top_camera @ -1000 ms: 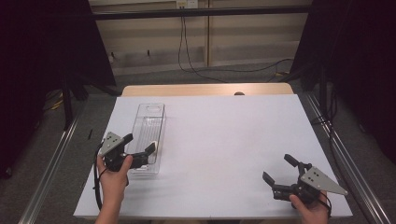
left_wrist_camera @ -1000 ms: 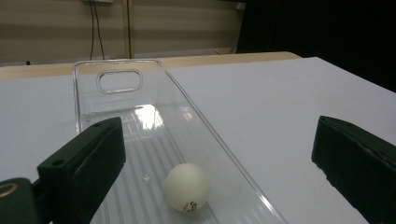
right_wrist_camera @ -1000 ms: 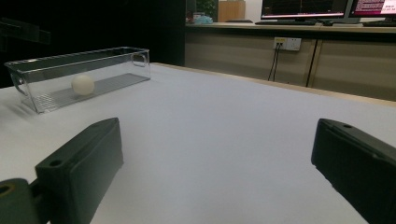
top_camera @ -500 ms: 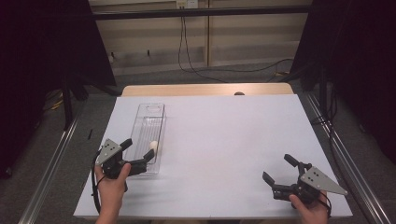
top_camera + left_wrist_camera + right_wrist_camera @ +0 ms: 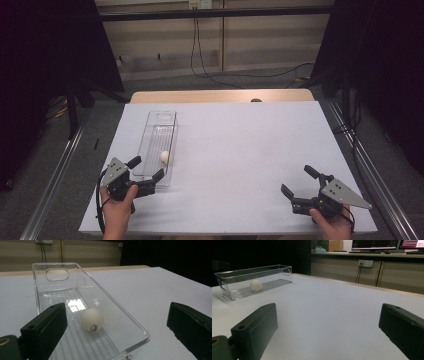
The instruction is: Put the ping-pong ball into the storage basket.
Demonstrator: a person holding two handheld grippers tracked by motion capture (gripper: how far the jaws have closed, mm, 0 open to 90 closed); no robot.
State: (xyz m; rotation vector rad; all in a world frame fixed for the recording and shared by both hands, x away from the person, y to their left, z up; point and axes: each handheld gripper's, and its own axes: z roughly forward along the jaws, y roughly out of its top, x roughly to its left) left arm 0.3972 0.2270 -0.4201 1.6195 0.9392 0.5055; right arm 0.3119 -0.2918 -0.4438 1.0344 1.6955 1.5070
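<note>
A clear plastic bin [image 5: 159,131] lies lengthwise on the left of the white table [image 5: 240,145]. A white ping-pong ball [image 5: 164,156] rests loose inside it near the near end; the same ball [image 5: 92,319] sits on the ribbed floor of the bin [image 5: 140,332] in the left gripper view. My left gripper [image 5: 146,169] is open at the bin's near end, nothing between its jaws. My right gripper [image 5: 299,182] is open over bare table at the front right. From there the bin [image 5: 274,268] and ball [image 5: 256,285] lie far off to the left.
A wooden strip [image 5: 220,95] runs along the table's far edge. Cables [image 5: 210,75] trail across the floor behind it. Metal rails [image 5: 55,175] flank both sides of the table. Desks with monitors [image 5: 374,245] stand in the background of the right gripper view.
My left gripper has drawn back toward me from the bin's near end, and the ball now lies loose inside the bin. The right gripper has stayed still.
</note>
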